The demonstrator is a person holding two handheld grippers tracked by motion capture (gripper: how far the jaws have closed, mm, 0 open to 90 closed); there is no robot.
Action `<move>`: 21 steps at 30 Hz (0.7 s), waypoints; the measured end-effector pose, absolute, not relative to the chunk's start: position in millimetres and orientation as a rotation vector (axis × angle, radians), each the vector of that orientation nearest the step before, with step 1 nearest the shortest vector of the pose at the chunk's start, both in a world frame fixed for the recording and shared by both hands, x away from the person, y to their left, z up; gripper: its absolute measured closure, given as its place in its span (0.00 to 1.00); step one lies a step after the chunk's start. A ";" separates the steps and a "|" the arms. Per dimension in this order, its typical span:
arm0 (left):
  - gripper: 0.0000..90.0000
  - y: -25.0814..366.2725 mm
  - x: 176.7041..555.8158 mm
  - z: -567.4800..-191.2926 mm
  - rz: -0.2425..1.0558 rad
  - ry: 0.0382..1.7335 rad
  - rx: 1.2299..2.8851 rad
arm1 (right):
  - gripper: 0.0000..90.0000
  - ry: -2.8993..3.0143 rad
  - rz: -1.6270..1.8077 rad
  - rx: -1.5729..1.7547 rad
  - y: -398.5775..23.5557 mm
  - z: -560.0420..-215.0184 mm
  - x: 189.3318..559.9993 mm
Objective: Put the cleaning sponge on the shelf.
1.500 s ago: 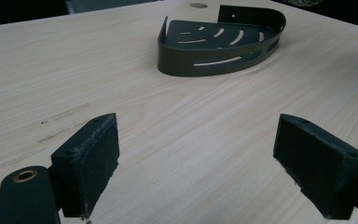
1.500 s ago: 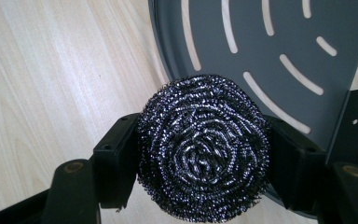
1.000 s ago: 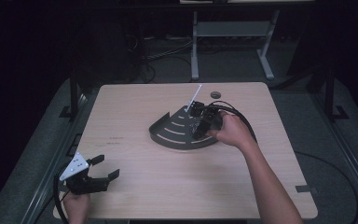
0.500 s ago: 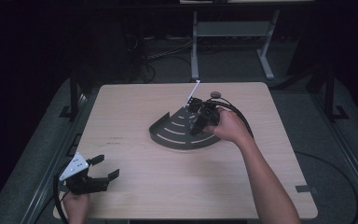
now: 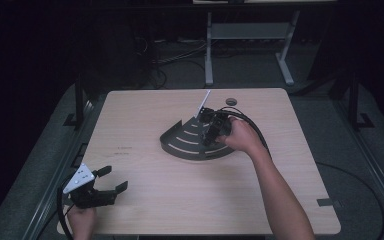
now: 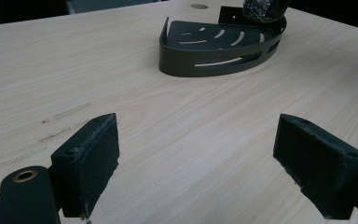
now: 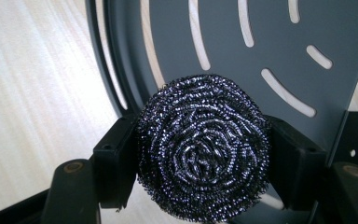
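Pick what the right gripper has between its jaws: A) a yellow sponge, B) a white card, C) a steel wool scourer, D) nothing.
C: in the right gripper view the right gripper has its pads pressed on both sides of a round, shiny steel wool scourer, held over the dark slotted corner tray.

The left gripper is resting low at the near left, held from behind by the left hand, its two black jaws standing wide apart with nothing between them. The right forearm is stretching forward and leftward from the lower right, and the right hand is tilting the right gripper downward, with its jaws pressing in from both sides on a scouring pad.
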State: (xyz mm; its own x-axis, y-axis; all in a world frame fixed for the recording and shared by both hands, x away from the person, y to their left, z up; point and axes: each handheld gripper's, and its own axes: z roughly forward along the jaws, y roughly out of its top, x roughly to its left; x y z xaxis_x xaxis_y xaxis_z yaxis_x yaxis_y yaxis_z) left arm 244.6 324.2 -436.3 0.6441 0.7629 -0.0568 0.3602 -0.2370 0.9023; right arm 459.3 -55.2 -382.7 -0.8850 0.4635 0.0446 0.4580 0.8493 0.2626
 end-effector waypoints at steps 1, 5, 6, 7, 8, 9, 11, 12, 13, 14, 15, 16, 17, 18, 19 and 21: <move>0.15 324.2 244.6 -436.3 0.493 0.896 1.841 | 0.36 3.003 0.415 0.751 -54.1 -384.3 459.8; 0.15 324.3 244.4 -436.3 0.493 0.896 1.839 | 0.36 2.999 0.419 0.754 -52.3 -389.4 462.6; 0.15 324.3 244.4 -436.3 0.493 0.897 1.839 | 0.36 3.001 0.419 0.759 -51.6 -392.8 464.5; 0.15 324.3 244.5 -436.3 0.493 0.897 1.840 | 0.36 3.001 0.419 0.759 -51.6 -392.8 464.5; 0.15 324.2 244.5 -436.3 0.492 0.897 1.839 | 0.36 2.999 0.421 0.765 -51.4 -394.3 465.0; 0.15 324.2 244.5 -436.3 0.493 0.896 1.840 | 0.36 3.001 0.429 0.772 -51.5 -396.6 465.8; 0.15 324.1 244.6 -436.3 0.493 0.895 1.841 | 0.36 3.001 0.445 0.791 -52.5 -400.9 467.3; 0.15 323.9 244.7 -436.4 0.492 0.896 1.840 | 0.36 3.002 0.445 0.794 -53.0 -402.7 468.1; 0.15 323.9 244.7 -436.4 0.492 0.896 1.840 | 0.36 3.000 0.445 0.802 -53.4 -405.5 468.8; 0.15 323.9 244.6 -436.3 0.493 0.895 1.840 | 0.36 3.000 0.446 0.807 -54.1 -407.4 469.6; 0.15 323.9 244.5 -436.3 0.493 0.895 1.840 | 0.36 3.000 0.435 0.812 -54.3 -409.2 470.3; 0.15 324.0 244.6 -436.3 0.494 0.896 1.840 | 0.36 2.999 0.426 0.812 -54.3 -410.5 470.6; 0.15 324.1 244.6 -436.4 0.493 0.897 1.841 | 0.36 2.996 0.423 0.809 -54.4 -411.4 471.1; 0.15 324.0 244.7 -436.5 0.492 0.896 1.840 | 0.35 2.996 0.429 0.815 -54.4 -411.7 471.5; 0.15 323.8 244.7 -436.6 0.492 0.897 1.839 | 0.36 2.999 0.434 0.819 -53.9 -412.6 472.4; 0.15 323.7 244.7 -436.6 0.491 0.897 1.840 | 0.35 2.996 0.432 0.819 -53.7 -412.9 472.7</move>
